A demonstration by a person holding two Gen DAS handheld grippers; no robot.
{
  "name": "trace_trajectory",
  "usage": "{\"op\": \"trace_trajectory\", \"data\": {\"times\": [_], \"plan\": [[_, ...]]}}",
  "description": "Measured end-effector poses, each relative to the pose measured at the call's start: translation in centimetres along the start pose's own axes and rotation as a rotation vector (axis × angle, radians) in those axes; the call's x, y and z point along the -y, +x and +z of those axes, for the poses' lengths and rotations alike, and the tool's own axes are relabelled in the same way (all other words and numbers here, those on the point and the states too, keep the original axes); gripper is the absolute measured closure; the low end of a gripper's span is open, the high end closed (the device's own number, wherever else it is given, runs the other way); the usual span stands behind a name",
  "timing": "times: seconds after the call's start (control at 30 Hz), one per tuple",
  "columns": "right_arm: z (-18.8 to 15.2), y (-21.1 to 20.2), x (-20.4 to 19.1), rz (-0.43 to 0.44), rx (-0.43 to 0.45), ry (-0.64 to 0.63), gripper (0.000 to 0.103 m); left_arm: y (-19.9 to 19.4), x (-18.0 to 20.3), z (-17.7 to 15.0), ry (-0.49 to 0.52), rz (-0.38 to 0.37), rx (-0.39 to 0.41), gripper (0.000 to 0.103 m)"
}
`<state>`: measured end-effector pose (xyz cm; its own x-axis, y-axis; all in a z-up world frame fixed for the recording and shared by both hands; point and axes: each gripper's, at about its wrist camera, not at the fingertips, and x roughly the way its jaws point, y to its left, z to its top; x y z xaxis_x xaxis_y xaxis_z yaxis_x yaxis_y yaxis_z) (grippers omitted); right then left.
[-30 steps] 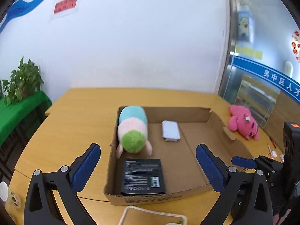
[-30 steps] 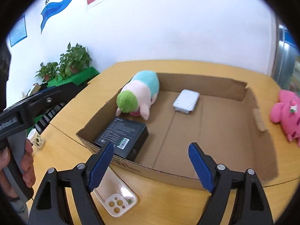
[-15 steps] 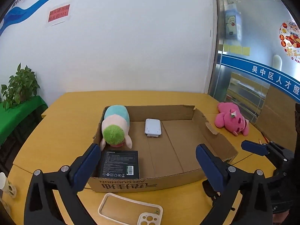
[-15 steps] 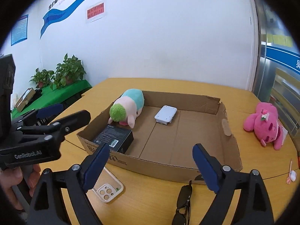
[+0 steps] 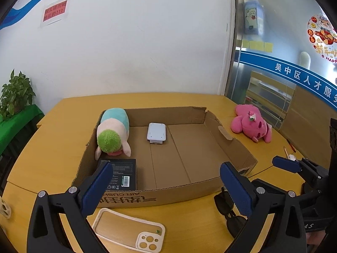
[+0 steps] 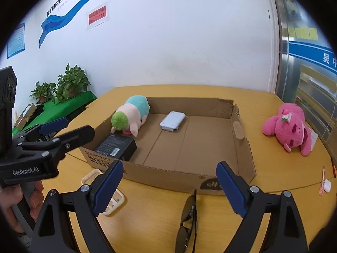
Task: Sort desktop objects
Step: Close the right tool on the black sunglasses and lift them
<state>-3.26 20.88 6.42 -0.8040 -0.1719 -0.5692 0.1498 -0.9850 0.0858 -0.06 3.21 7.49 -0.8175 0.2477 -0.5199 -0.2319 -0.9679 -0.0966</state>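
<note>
A shallow cardboard box [image 5: 185,186] [image 6: 245,147] sits on the yellow table. In it lie a green, pink and blue plush [image 5: 113,132] [image 6: 130,116], a black carton [image 5: 122,174] [image 6: 117,145] and a small white device [image 5: 157,133] [image 6: 172,121]. A clear phone case [image 5: 128,229] [image 6: 111,202] and dark sunglasses [image 5: 229,213] [image 6: 188,217] lie on the table in front of the box. A pink plush [image 5: 250,126] [image 6: 290,126] lies to its right. My left gripper [image 5: 166,187] and right gripper [image 6: 168,187] are both open and empty, held back above the table's front.
Potted plants [image 6: 65,84] stand on a green-covered stand at the left. A small white earbud case and pens [image 6: 326,184] lie at the table's right edge. A white wall is behind the table, a glass partition [image 5: 273,63] at the right.
Both grippers have pulled back and up from the box. The phone case and sunglasses have come into fuller view. Both stay open.
</note>
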Motion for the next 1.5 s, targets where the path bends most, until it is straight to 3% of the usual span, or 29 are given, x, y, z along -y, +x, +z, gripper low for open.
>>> {"op": "trace_trajectory", "data": {"times": [0.13, 0.3, 0.53, 0.57, 0.63, 0.7, 0.8, 1.23, 1.33, 1.43, 1.5], "plan": [[-3.2, 0.7, 2.9, -0.011, -0.097, 0.031, 0.013, 1.1, 0.4, -1.4, 0.003, -0.012, -0.048, 0.000], [-8.1, 2.6, 6.0, 0.051, -0.244, 0.162, 0.013, 3.2, 0.8, -3.5, -0.023, -0.032, -0.124, 0.000], [-10.4, 5.5, 3.8, 0.099, -0.324, 0.123, 0.015, 6.0, 2.0, -5.8, -0.057, -0.087, -0.227, 0.000], [-10.6, 5.9, 3.4, 0.099, -0.337, 0.113, 0.017, 6.3, 2.2, -6.0, -0.060, -0.099, -0.239, 0.000], [-11.3, 6.6, 3.0, 0.104, -0.363, 0.107, 0.037, 7.0, 2.4, -6.3, -0.070, -0.117, -0.262, 0.000], [-12.1, 7.1, 2.9, 0.104, -0.387, 0.109, 0.051, 7.6, 2.7, -6.6, -0.082, -0.134, -0.284, 0.000], [-12.4, 6.9, 2.3, 0.085, -0.373, 0.081, 0.065, 8.8, 3.0, -7.0, -0.097, -0.169, -0.322, 0.000], [-12.8, 6.5, 1.4, 0.079, -0.349, 0.026, 0.081, 14.0, 7.4, -9.3, -0.103, -0.342, -0.505, 0.001], [-12.9, 6.4, 1.0, 0.078, -0.343, 0.006, 0.082, 15.2, 8.1, -10.2, -0.111, -0.329, -0.565, 0.006], [-13.0, 6.2, 0.4, 0.071, -0.335, -0.023, 0.082, 15.3, 8.4, -10.3, -0.100, -0.322, -0.558, 0.017], [-13.1, 6.1, -0.2, 0.071, -0.330, -0.051, 0.082, 15.4, 8.4, -10.4, -0.103, -0.307, -0.564, 0.049]]}}
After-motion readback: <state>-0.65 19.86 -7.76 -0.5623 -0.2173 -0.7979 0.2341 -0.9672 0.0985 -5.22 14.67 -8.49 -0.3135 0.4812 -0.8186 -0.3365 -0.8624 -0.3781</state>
